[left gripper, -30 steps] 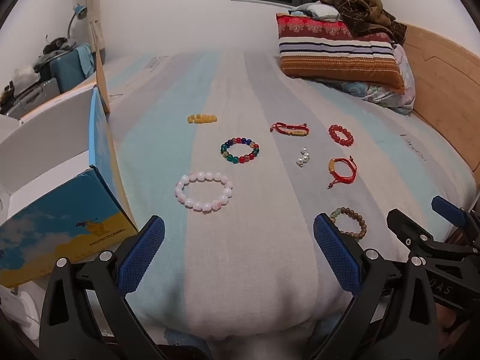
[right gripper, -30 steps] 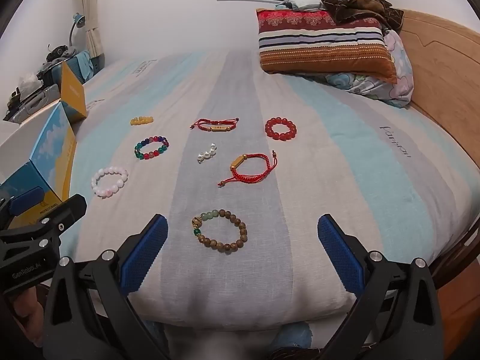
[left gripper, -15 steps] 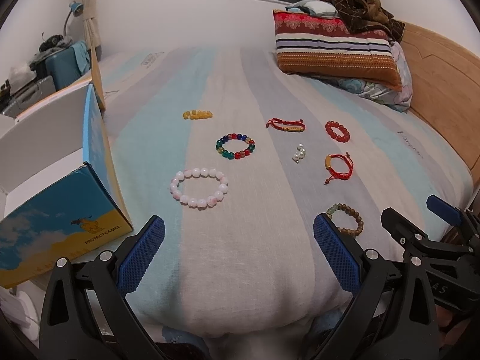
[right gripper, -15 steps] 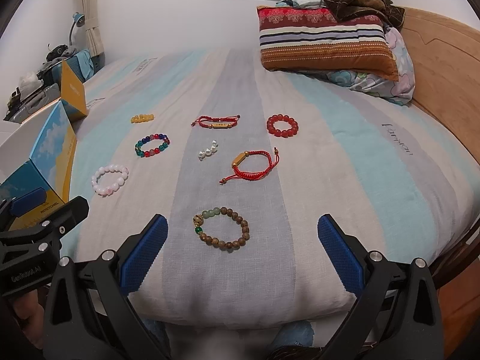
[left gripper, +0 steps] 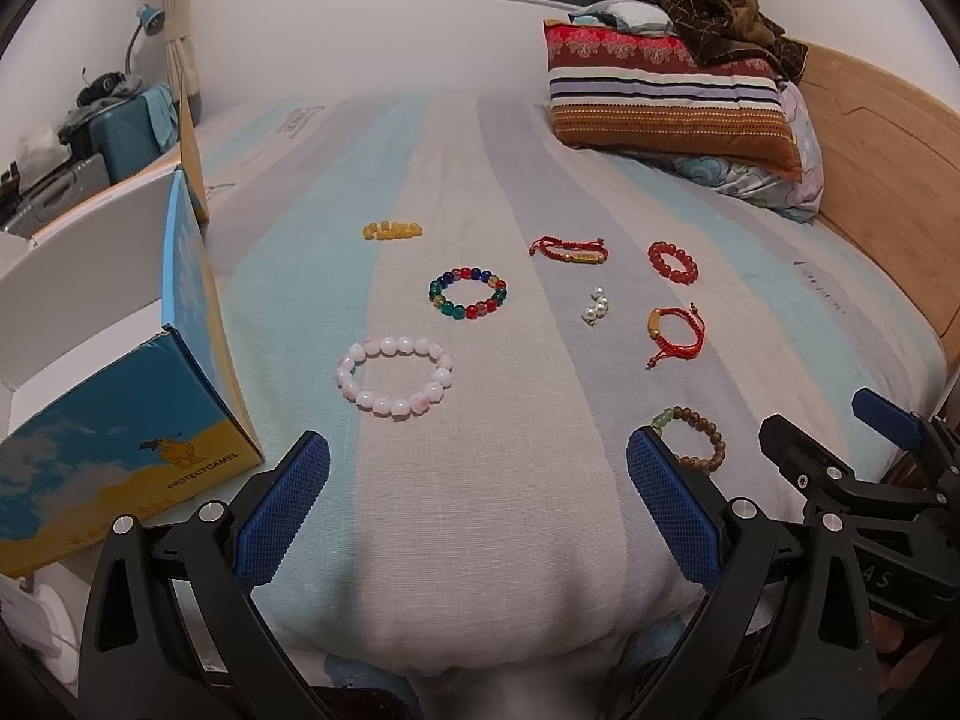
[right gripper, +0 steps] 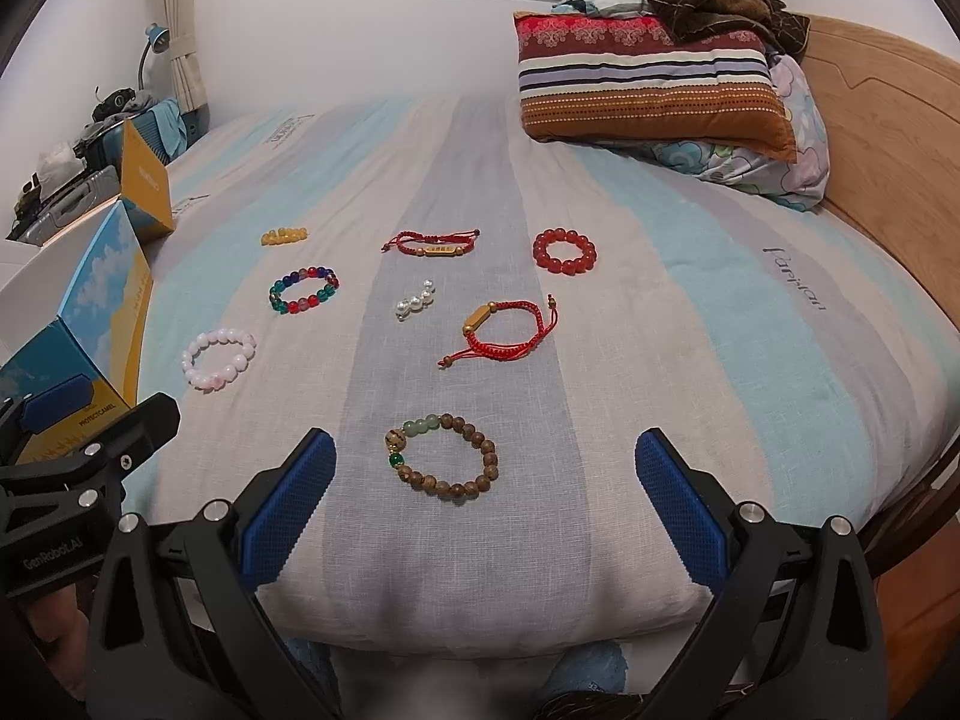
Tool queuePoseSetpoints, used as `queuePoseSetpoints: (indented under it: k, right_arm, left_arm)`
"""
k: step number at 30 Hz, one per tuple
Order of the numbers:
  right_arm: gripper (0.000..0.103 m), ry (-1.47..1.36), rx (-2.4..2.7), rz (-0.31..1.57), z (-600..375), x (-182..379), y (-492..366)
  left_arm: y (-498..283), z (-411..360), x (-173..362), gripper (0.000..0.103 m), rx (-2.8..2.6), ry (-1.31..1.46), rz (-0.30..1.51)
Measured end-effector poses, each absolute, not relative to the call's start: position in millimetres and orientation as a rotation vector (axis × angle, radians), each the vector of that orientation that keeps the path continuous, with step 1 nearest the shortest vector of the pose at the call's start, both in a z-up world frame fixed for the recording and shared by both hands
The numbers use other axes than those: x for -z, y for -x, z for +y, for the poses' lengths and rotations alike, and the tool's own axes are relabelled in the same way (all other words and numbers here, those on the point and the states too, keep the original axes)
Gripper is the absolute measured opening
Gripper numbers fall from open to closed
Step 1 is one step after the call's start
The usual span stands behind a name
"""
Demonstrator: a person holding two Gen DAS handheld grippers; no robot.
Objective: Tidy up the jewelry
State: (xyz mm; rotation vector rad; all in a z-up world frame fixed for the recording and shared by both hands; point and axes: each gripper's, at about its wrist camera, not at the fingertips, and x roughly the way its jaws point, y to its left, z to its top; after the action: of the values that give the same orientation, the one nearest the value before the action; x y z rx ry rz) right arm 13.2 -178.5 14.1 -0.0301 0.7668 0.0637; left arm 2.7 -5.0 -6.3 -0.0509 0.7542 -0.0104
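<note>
Right now both my claws hang empty over the near edge of the bed (right gripper: 690, 276), fingers spread wide apart. The wooden bead bracelet (right gripper: 443, 456) lies flat on the bed just ahead of my right claw (right gripper: 480, 489), almost centred between its blue pads (right gripper: 288, 498), a closed ring with no real long axis. From my left claw (left gripper: 477, 495) that same bracelet sits off to the right, half hidden behind the right pad, while the pink bead bracelet (left gripper: 393, 375) lies ahead and slightly left. I judge the right claw nearer the wooden one, the left nearer the pink. The open box (left gripper: 120, 396) stands at my left.
</note>
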Motion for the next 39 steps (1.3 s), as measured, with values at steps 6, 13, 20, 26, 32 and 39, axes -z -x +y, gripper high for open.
queuePoseSetpoints:
  k: [6,13,20,26,32,39]
  right_arm:
    - [0.096,0.032,-0.064,0.766,-178.6,-13.4,-13.6]
    - [0.096,0.031,-0.063,0.766,-179.3,-13.2,-14.1]
    - [0.096,0.031,-0.062,0.765,-179.1,-13.2,-13.6]
    - [0.096,0.032,-0.061,0.765,-179.4,-13.2,-13.6]
    - [0.096,0.031,-0.060,0.763,-180.8,-13.9,-13.2]
    - [0.096,0.032,-0.059,0.763,-180.9,-13.6,-13.5]
  left_arm:
    - [-3.9,-5.4,7.2,0.097,0.010,0.041,0.760]
    - [-4.3,-6.5,7.7,0.097,0.008,0.036,0.756]
    - [-2.9,-4.3,8.2,0.097,0.005,0.047,0.754]
    - [-3.2,-2.7,7.6,0.097,-0.003,0.049,0.754]
    - [-2.5,-1.3,7.2,0.097,-0.002,0.053,0.754]
    - [-1.3,-0.5,6.4,0.097,-0.001,0.054,0.755]
